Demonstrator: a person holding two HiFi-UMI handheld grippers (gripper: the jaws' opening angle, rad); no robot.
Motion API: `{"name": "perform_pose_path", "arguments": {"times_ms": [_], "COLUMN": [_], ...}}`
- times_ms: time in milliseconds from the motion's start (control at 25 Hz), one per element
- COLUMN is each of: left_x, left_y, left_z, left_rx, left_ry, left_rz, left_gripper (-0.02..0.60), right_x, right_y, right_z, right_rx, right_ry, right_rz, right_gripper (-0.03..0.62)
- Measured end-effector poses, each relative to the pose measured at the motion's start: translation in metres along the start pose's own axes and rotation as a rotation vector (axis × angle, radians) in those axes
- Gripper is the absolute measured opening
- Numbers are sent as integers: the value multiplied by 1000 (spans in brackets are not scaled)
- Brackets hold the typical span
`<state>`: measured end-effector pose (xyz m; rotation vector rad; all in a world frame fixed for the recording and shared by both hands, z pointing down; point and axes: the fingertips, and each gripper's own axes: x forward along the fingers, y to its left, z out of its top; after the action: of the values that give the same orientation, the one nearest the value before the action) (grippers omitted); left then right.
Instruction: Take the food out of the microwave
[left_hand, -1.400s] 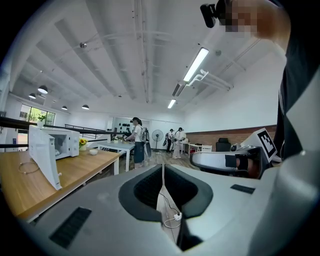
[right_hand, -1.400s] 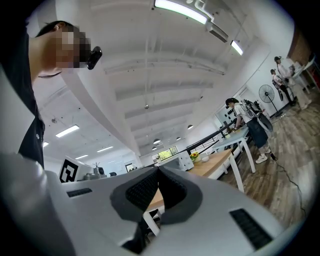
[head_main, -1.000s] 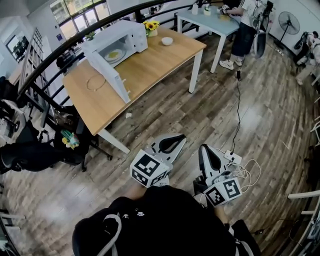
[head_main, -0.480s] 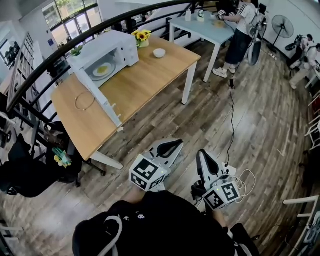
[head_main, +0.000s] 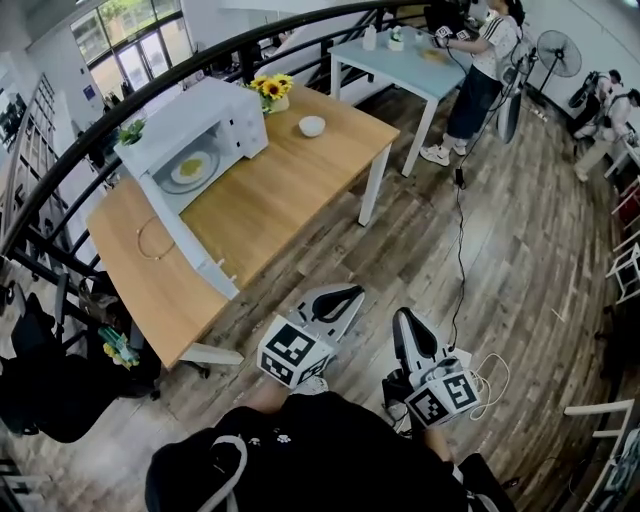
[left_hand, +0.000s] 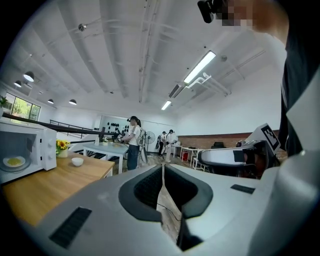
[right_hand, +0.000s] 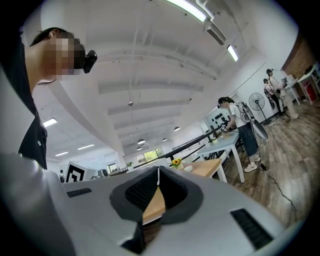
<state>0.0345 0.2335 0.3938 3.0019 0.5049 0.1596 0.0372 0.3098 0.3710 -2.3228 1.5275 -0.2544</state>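
Observation:
A white microwave (head_main: 205, 125) stands at the far side of a wooden table (head_main: 270, 190), its door (head_main: 185, 245) swung open toward me. Inside lies a plate with yellow food (head_main: 190, 167), also seen at the left of the left gripper view as the plate (left_hand: 14, 161). Both grippers hang over the floor, well short of the table, pointing level. The left gripper (head_main: 352, 290) (left_hand: 163, 167) is shut and empty. Beside it the right gripper (head_main: 403, 318) (right_hand: 158, 170) is likewise shut with nothing in it.
A white bowl (head_main: 312, 126) and a vase of sunflowers (head_main: 270, 92) sit to the right of the microwave, and a thin ring (head_main: 152, 238) lies left of the door. A person (head_main: 485, 70) stands at a light blue table (head_main: 400, 55). A cable (head_main: 462, 250) runs across the floor.
The wooden table and microwave have drawn nearer and slid left in the head view as I walk toward them. Both grippers stay shut and held out in front.

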Motion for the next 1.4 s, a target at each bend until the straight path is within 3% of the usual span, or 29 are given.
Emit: {"name": "perform_pose_path", "arguments": {"times_ms": [360, 960, 1400], "left_x": [18, -5, -44], "left_y": [59, 127, 159], "left_z": [1, 11, 2], "left_rx": [-23, -27, -62], "left_ry": [14, -43, -69], "left_rz": [-13, 37, 220], "left_gripper": [23, 23, 23], "right_x": [59, 131, 167], "right_y": [-17, 8, 24], "right_z": [-3, -10, -20], "right_rx": [15, -8, 6], "right_ry": [24, 42, 92], "right_rz": [-26, 37, 181], "right_gripper": [11, 12, 14]}}
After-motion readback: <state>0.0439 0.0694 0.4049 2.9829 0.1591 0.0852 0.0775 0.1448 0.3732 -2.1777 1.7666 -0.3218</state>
